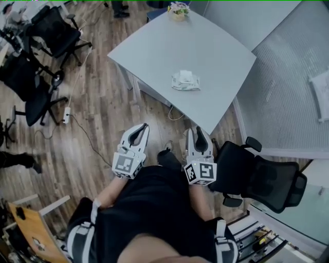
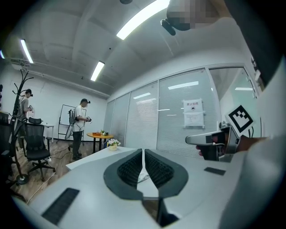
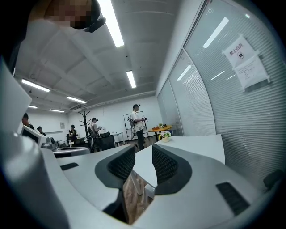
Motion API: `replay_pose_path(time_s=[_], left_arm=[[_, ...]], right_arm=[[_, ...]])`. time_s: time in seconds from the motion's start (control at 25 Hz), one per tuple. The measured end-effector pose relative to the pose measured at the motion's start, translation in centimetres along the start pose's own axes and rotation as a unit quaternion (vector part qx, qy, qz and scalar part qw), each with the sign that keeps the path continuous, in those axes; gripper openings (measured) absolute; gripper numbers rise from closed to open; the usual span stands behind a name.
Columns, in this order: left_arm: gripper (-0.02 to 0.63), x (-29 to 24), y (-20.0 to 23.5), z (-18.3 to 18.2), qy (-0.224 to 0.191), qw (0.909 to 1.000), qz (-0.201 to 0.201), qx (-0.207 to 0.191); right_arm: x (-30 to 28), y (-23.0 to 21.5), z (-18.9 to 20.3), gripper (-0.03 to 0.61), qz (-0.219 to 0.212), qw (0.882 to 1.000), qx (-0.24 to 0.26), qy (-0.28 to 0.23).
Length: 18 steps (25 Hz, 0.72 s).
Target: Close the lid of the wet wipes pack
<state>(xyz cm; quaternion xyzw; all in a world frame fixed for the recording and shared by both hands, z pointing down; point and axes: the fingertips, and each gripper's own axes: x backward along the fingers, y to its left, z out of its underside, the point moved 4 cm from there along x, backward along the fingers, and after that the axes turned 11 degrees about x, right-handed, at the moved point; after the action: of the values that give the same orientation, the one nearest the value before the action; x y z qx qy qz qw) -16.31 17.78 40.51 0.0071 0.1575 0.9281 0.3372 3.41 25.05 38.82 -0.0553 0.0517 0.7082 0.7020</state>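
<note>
The wet wipes pack [image 1: 185, 81], white and pale green, lies on the grey table [image 1: 154, 51] near its front right side. A white flap stands up on its top. Both grippers hang over the floor short of the table's near corner, well apart from the pack. My left gripper [image 1: 140, 127] points level at the table with its ribbed pads closed to a thin slit [image 2: 143, 154] and nothing between them. A sliver of the pack [image 2: 142, 176] shows through that slit. My right gripper [image 1: 198, 131] stands open [image 3: 143, 156] and holds nothing.
A small flower pot [image 1: 178, 10] stands at the table's far corner. A black office chair [image 1: 262, 177] is close on the right. More chairs [image 1: 51, 31] and cables lie at the left. A frosted glass wall [image 1: 288, 92] runs behind the table. People stand far off [image 2: 80, 127].
</note>
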Motion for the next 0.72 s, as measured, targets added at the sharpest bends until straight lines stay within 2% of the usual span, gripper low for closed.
replay_pose_path(time_s=[0.2,0.52,0.72], left_arm=[[0.035,-7.3,-0.7,0.1,0.004,0.9999,-0.013,-0.002],[0.035,-15.7,0.1,2.5,0.065,0.9976,-0.020,-0.014],[0.035,-21.2,2.3,3.3,0.095,0.9944,-0.014,-0.045]], right_arm=[[-4.9,-5.9,0.1,0.135,-0.025,1.000,0.006,0.012],[-11.6,-13.0,0.8,0.135,-0.047,0.998,0.009,0.036],[-16.0,-15.5,1.2,0.135,-0.059,0.997,0.016,0.049]])
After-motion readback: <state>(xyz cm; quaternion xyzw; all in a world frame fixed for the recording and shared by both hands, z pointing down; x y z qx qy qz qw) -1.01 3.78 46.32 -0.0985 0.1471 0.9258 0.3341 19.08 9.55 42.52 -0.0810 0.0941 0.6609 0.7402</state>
